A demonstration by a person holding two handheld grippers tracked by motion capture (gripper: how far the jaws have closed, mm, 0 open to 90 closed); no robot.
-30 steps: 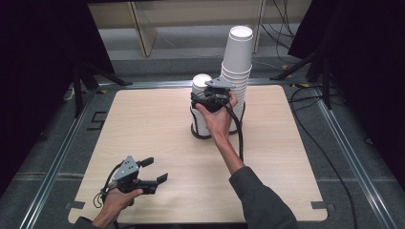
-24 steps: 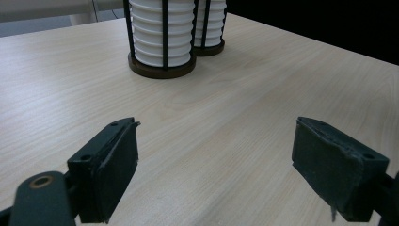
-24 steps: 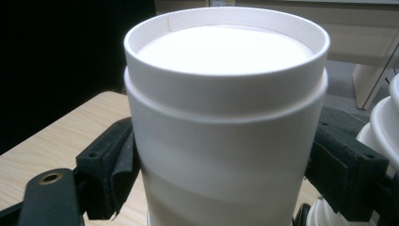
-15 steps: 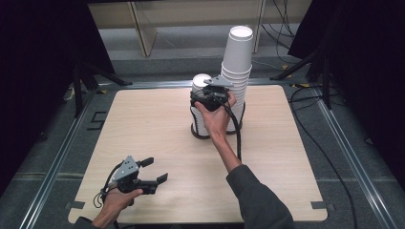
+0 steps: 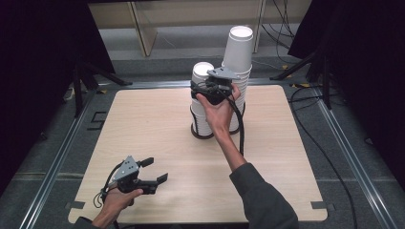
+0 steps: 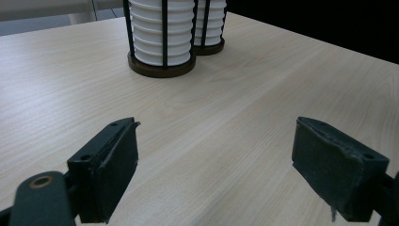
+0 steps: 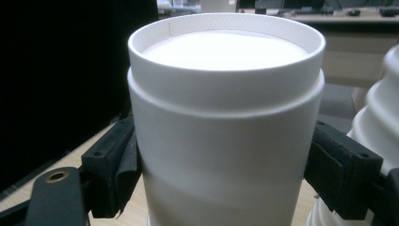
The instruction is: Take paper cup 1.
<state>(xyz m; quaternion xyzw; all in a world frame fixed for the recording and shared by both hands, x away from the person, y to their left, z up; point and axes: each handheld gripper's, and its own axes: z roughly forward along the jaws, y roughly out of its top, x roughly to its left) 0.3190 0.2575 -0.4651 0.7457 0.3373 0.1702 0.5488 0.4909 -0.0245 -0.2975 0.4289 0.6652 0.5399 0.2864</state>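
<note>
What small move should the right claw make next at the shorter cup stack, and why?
Probably a straight lift. The right claw is clamped on the top cup of the shorter stack, which sits in a wire holder beside the taller stack; rising vertically should free the cup without nudging that neighbour.

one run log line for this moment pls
right gripper: jaws shut on top cup of shorter stack | left gripper: jaws open, empty, over table
</note>
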